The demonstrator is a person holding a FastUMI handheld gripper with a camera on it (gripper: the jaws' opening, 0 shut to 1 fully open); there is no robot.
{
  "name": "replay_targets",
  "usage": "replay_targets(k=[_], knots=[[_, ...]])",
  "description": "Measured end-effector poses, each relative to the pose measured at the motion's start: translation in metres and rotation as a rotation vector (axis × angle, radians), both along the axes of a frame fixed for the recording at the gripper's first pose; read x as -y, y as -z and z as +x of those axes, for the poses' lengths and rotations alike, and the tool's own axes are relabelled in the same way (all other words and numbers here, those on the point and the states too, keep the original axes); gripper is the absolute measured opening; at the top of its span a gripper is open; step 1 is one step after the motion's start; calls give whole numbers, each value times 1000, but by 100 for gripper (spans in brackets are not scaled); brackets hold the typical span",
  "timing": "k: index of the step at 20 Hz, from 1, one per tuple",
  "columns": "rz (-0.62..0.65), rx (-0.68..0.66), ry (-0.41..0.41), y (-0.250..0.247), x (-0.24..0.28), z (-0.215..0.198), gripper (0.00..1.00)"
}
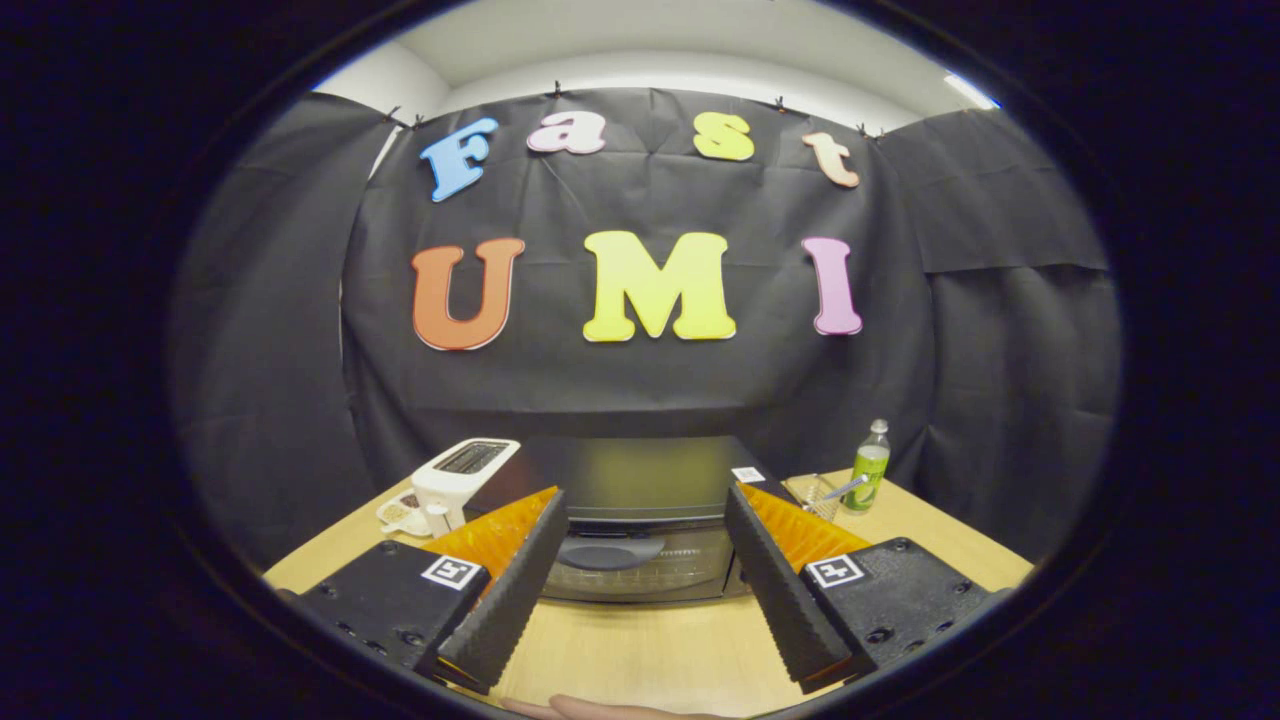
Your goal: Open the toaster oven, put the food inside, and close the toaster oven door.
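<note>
A black toaster oven [640, 470] stands on the wooden table [640, 650] straight ahead. Its glass door [645, 570] looks closed, and a dark rounded shape shows behind the glass. My gripper [645, 492] is open wide with nothing between its fingers. The two ribbed black fingers [510, 590] frame the oven from a short distance in front of it. A small white dish [400, 513] with something pale in it sits to the left of the oven; I cannot tell what the contents are.
A white slot toaster [462, 470] stands left of the oven, beside the dish. Right of the oven are a wire rack with a utensil [825, 492] and a green bottle [869, 468]. A person's hand [600, 710] shows at the table's near edge.
</note>
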State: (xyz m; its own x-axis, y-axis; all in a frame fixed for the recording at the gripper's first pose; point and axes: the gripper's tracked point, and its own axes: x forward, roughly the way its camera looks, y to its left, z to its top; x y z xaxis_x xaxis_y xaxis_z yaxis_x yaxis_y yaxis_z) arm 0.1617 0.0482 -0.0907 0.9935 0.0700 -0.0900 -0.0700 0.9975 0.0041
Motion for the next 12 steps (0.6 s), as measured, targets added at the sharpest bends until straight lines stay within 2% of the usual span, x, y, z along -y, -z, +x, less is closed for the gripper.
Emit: replay_targets(k=[12], knots=[[-36,-118,-51,60,-42,69,100]])
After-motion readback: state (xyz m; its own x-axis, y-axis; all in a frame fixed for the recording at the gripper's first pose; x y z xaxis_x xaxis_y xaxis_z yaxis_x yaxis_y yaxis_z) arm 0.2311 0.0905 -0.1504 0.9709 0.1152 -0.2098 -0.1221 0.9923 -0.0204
